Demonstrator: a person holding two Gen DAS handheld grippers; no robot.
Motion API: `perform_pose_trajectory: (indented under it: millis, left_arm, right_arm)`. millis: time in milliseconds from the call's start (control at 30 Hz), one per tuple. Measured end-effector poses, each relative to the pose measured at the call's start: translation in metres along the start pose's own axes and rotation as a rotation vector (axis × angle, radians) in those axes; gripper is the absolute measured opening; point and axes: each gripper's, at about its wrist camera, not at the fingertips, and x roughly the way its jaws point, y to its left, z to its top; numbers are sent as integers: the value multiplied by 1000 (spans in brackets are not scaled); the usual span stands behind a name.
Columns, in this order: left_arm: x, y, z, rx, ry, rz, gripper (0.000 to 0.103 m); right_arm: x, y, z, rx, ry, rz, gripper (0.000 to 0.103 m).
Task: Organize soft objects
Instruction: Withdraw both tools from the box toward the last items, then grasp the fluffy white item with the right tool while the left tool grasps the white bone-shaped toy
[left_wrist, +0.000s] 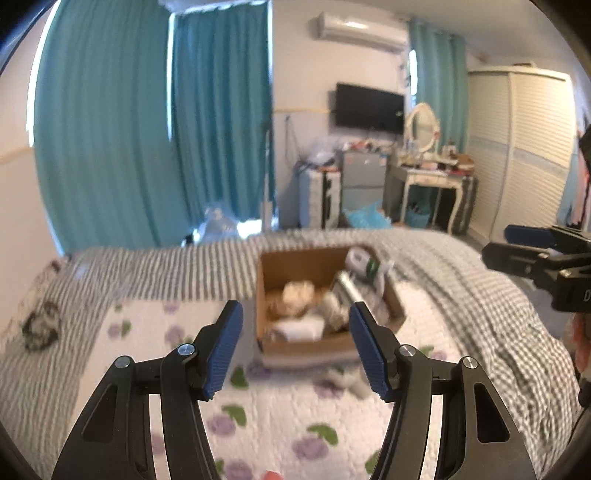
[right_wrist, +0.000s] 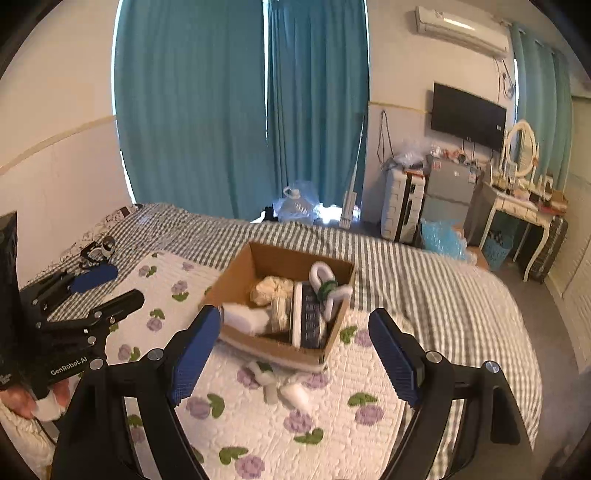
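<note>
An open cardboard box (left_wrist: 295, 258) (right_wrist: 236, 266) sits on the floral quilt (right_wrist: 258, 424) on the bed. Inside lie a beige soft bundle (left_wrist: 297, 291) (right_wrist: 271, 286), a white soft piece (right_wrist: 243, 317), a dark striped item (right_wrist: 308, 317) and a white-and-green loop (right_wrist: 325, 284). Small white pieces (right_wrist: 284, 387) (left_wrist: 351, 376) lie loose on the quilt just in front of the box. My left gripper (left_wrist: 295, 306) (right_wrist: 127, 282) hovers open above the quilt, nothing between its blue pads. To its right, my right gripper (right_wrist: 293, 312) (left_wrist: 495, 243) also hangs open and holds nothing.
A grey checked cover (right_wrist: 424, 280) spreads over the bed around the quilt. A small black-and-white object (right_wrist: 98, 253) lies near the head end. Beyond the bed stand teal curtains (right_wrist: 240, 110), a suitcase (right_wrist: 400, 203), a small fridge (right_wrist: 448, 192) and a dressing table (right_wrist: 517, 206).
</note>
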Motion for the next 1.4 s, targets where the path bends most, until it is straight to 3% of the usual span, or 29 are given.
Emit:
perform_pose_trajectory:
  millis: [200, 433, 667, 733, 800, 967, 1167, 1300, 1400]
  left_arm:
    - [33, -14, -43, -4, 115, -2, 61]
    - [88, -9, -86, -84, 248, 15, 61]
    - [130, -8, -112, -131, 300, 16, 61]
    - [138, -8, -117, -157, 310, 8, 61]
    - [142, -8, -119, -182, 312, -2, 61]
    - [154, -19, -122, -170, 336, -13, 61]
    - [169, -44, -126, -124, 371, -41, 61]
    - [180, -60, -124, -138, 390, -71, 61]
    - [192, -66, -123, -133, 401, -55, 58]
  right_arm:
    - [43, -12, -43, 4, 77, 2, 83]
    - [119, -31, -84, 80, 165, 76, 83]
    - [197, -38, -139, 114, 331, 121, 82]
    - [213, -45, -149, 156, 346, 142, 80]
    - [223, -48, -153, 185, 349, 165, 66]
    - [229, -41, -157, 141, 348, 249, 35]
    - [210, -50, -148, 127, 285, 212, 33]
    - [193, -70, -139, 113, 249, 101, 33]
    - [192, -78, -137, 127, 247, 77, 33]
